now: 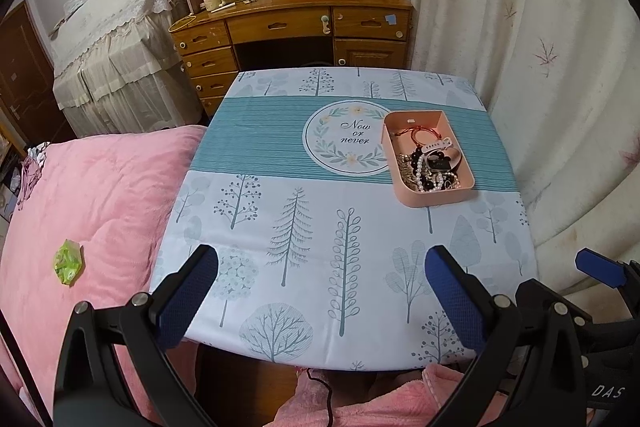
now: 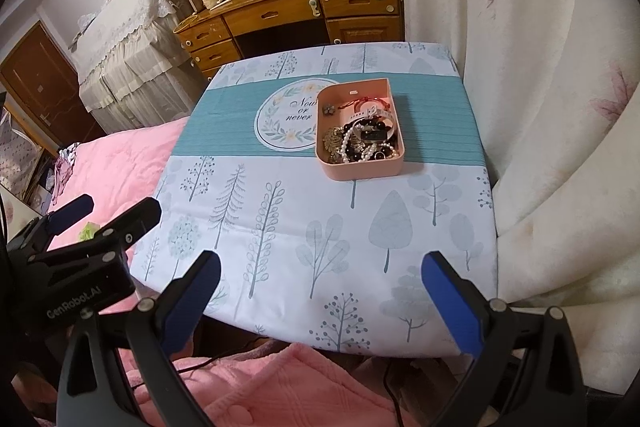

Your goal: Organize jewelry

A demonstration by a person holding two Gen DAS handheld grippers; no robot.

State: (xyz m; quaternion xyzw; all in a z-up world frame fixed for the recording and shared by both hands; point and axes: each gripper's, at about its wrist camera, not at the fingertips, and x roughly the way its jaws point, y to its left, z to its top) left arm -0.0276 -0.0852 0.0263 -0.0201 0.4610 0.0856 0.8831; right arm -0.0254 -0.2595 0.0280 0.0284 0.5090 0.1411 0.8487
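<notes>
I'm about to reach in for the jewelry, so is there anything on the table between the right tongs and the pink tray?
Nothing visible. The right tongs hang open at the table's near edge, and only bare tablecloth lies between them and the pink tray holding the jewelry.

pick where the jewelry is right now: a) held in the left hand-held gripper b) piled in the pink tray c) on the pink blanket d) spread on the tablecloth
b: the jewelry is heaped inside the pink tray on the tablecloth, and both the left hand-held gripper and the right hand-held gripper are open and empty.
</notes>
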